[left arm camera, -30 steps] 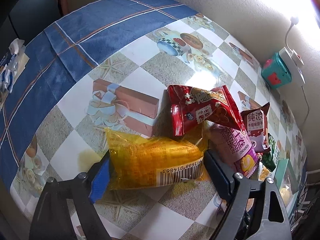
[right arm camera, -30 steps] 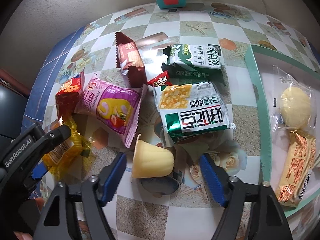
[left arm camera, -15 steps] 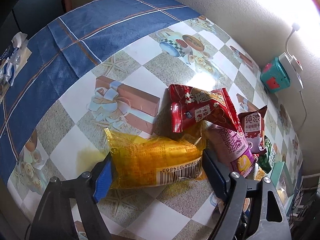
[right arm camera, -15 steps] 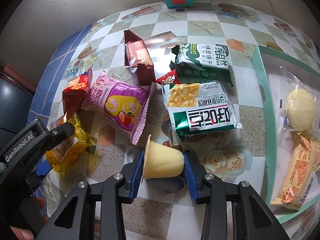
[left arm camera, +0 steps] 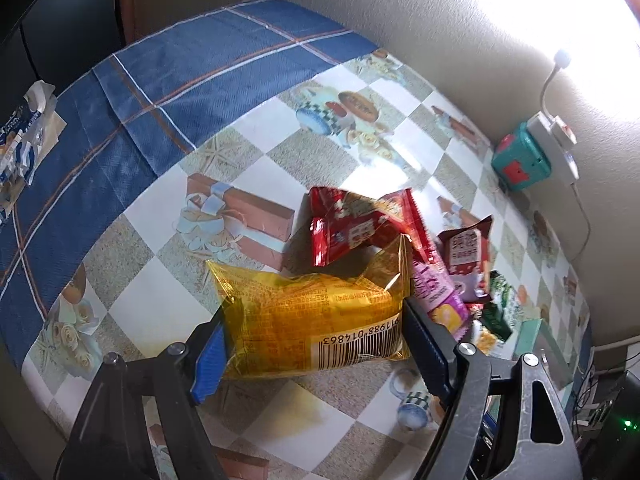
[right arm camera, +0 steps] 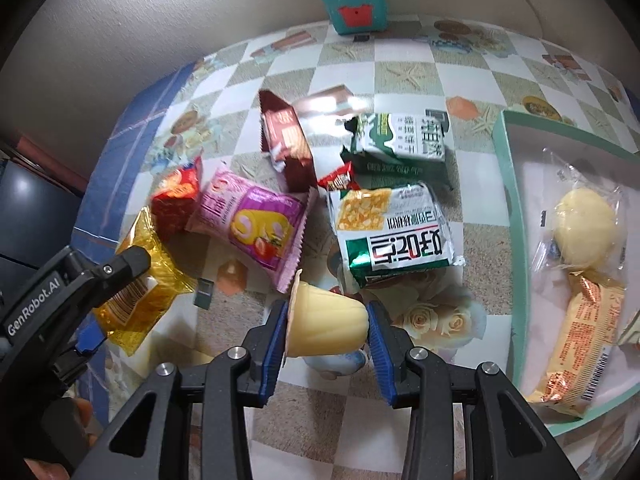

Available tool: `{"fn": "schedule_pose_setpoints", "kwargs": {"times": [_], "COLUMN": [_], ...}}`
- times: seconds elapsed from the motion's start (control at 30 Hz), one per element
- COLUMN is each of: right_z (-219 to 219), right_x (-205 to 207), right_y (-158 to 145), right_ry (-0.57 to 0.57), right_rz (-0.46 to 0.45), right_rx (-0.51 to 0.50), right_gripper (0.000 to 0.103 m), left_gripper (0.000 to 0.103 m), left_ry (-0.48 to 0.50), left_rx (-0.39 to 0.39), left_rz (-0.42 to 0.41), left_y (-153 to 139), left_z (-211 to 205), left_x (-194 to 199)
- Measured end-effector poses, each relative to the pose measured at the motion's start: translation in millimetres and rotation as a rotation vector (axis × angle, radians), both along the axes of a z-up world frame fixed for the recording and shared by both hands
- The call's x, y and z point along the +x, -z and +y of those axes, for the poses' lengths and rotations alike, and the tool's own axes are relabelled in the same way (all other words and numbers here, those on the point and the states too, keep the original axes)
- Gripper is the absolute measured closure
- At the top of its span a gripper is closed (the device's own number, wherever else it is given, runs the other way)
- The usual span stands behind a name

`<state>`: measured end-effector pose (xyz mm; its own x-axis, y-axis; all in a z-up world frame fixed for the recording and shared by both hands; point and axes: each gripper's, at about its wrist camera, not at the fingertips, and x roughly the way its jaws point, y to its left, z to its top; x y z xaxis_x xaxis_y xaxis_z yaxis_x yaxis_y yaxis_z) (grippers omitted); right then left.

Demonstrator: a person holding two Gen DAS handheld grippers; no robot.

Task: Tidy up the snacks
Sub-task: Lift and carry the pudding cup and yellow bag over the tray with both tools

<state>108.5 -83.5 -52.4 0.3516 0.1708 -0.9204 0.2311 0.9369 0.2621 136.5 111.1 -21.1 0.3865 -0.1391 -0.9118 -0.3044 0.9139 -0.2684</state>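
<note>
1. Both held snacks have come up off the checked tablecloth (left arm camera: 168, 312) since a second ago: the yellow packet (left arm camera: 316, 320) then lay flat between wide jaws, and the pudding cup (right arm camera: 326, 326) lay on its side between pads well apart from it.
2. Left gripper (left arm camera: 316, 340): jaws closing, its pads pressing the two ends of the yellow packet, which hangs clear of the cloth with its barcode toward the camera.
3. Right gripper (right arm camera: 328, 336): clamped on the pale pudding cup, one pad on its rim end and one on its base.
4. In the right wrist view, loose snacks lie on the cloth at 12 o'clock from the cup: a pink roll-cake pack (right arm camera: 252, 224), a green-and-white cracker pack (right arm camera: 392, 232), a brown wafer pack (right arm camera: 286, 142), a green biscuit pack (right arm camera: 400, 144) and a red pack (right arm camera: 176, 200).
5. At 3 o'clock stands a mint-rimmed box (right arm camera: 516, 248) holding a round yellow bun (right arm camera: 584, 228) and an orange-printed bar (right arm camera: 576, 344), both wrapped.
6. At 12 o'clock by the wall sits a teal cube (right arm camera: 352, 4).
</note>
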Motion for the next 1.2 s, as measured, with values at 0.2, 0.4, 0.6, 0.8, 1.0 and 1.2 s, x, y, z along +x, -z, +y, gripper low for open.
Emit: {"fn": "schedule_pose_setpoints", "kwargs": {"times": [0.2, 0.4, 0.6, 0.8, 1.0, 1.2], "right_z": [-13, -29, -60, -104, -155, -200], "right_x": [-7, -13, -26, -39, -62, -86], "right_y": [-28, -54, -75, -88, -98, -105], "right_ry": [0.021, 0.056, 0.130, 0.221, 0.337, 0.437], "right_rz": [-0.061, -0.117, -0.167, -0.196, -0.220, -0.236], "right_rx": [0.027, 0.033, 0.027, 0.037, 0.042, 0.039], "right_gripper": [0.061, 0.061, 0.061, 0.061, 0.061, 0.061], "left_gripper": [0.022, 0.022, 0.022, 0.022, 0.022, 0.022], "left_ry": [0.012, 0.062, 0.137, 0.204, 0.272, 0.325], "left_rx": [0.000, 0.001, 0.007, 0.012, 0.026, 0.043], "left_rz": [-0.077, -0.132, -0.185, -0.224, -0.249, -0.263], "left_y": [-31, -55, -77, -92, -102, -107], "left_z": [-5, -21, -56, -92, -130, -159], "left_x": [-4, -10, -15, -20, -27, -34]}}
